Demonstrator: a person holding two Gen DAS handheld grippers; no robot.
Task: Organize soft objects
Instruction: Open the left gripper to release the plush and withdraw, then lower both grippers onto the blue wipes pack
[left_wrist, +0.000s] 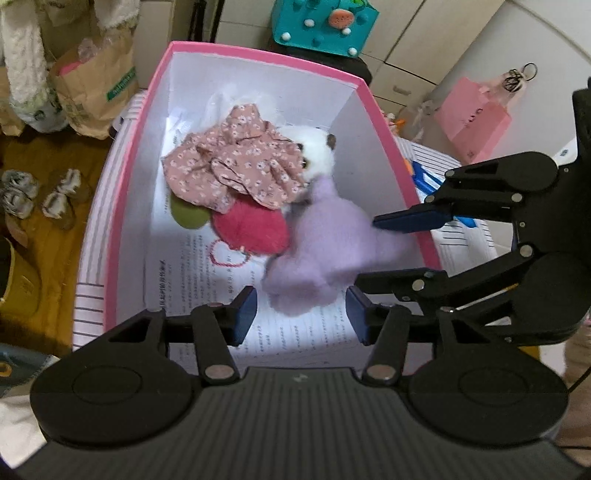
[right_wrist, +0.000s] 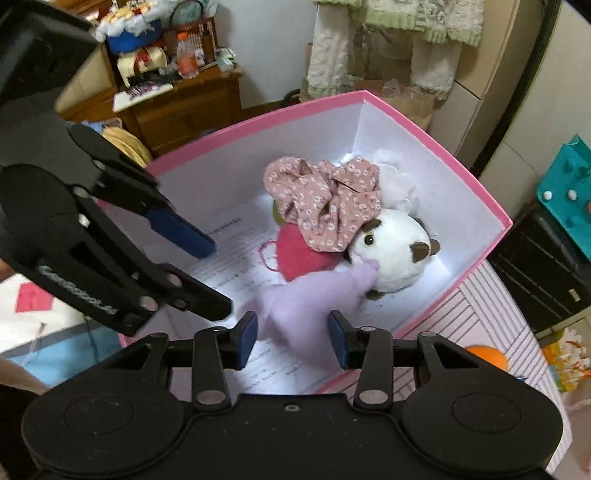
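- Soft objects: a lilac plush (left_wrist: 325, 240) lies inside the pink box (left_wrist: 125, 192), on the printed paper lining (left_wrist: 192, 266) the floor of the box.
- Around it, in the left wrist view: a white plush animal (left_wrist: 314, 155) at 12 o'clock, a red fuzzy piece (left_wrist: 251, 229) touching it at 9 o'clock, a floral cloth (left_wrist: 236, 166) at 10 o'clock, and a green item (left_wrist: 188, 216) part-hidden under the cloth.
- Left gripper (left_wrist: 301, 319): partly open, pads either side of the near end of the lilac plush; no pad visibly presses on it.
- Right gripper (right_wrist: 293, 339): partly open, jaws straddling the plush's near edge in its own view; the fabric looks slack between the pads, not pinched.
- Step in hand, as judged: placing the lilac plush in the box, at the point of letting go. The plush is blurred, so whether it has fully settled cannot be told.
- Next move, as judged: both grippers lift straight up, clear of the box walls and of each other, since they sit close together at the box's near right corner.
- Risk: fuzzy fabric may snag on a pad and be dragged out.
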